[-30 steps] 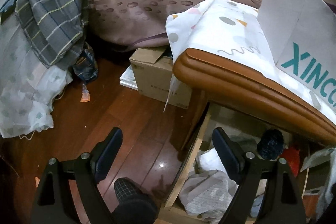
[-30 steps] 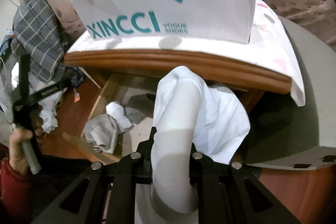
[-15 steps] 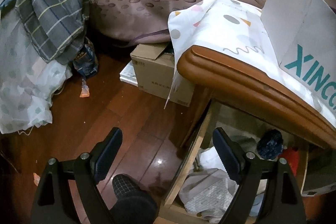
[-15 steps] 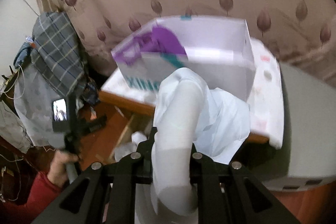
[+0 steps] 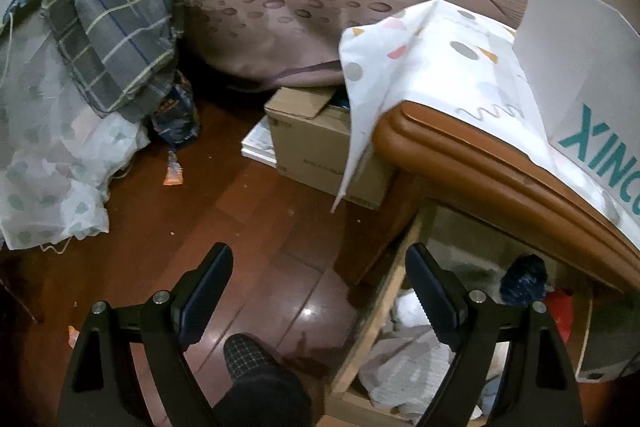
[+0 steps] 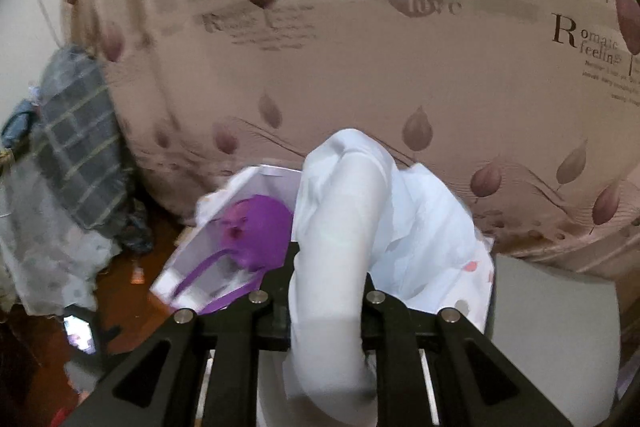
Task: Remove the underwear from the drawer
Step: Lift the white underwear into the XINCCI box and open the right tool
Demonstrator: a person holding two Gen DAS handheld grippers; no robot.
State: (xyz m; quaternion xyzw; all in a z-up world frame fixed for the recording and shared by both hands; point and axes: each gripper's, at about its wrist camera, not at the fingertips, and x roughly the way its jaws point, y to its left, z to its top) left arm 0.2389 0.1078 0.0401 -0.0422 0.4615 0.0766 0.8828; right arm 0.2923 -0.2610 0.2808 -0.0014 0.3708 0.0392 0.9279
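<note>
My right gripper (image 6: 326, 311) is shut on white underwear (image 6: 352, 211), held high above the cabinet top. The cloth bunches between the jaws and hides the fingertips. My left gripper (image 5: 318, 291) is open and empty, held above the floor at the left edge of the open wooden drawer (image 5: 376, 311). The drawer holds crumpled grey and white clothes (image 5: 404, 359), a dark rolled item (image 5: 524, 281) and something red (image 5: 560, 307). The orange-brown cabinet top (image 5: 480, 163) overhangs the drawer.
A white XINCCI paper bag (image 5: 584, 75) stands on a patterned cloth (image 5: 440, 63) on the cabinet; it holds something purple (image 6: 256, 231). A cardboard box (image 5: 320, 143) sits on the floor beside the cabinet. Plaid and pale bedding (image 5: 112, 27) lies left. My shoe (image 5: 256, 367) is below.
My right gripper has risen with the white underwear, from in front of the drawer to above the paper bag. My left gripper has barely moved.
</note>
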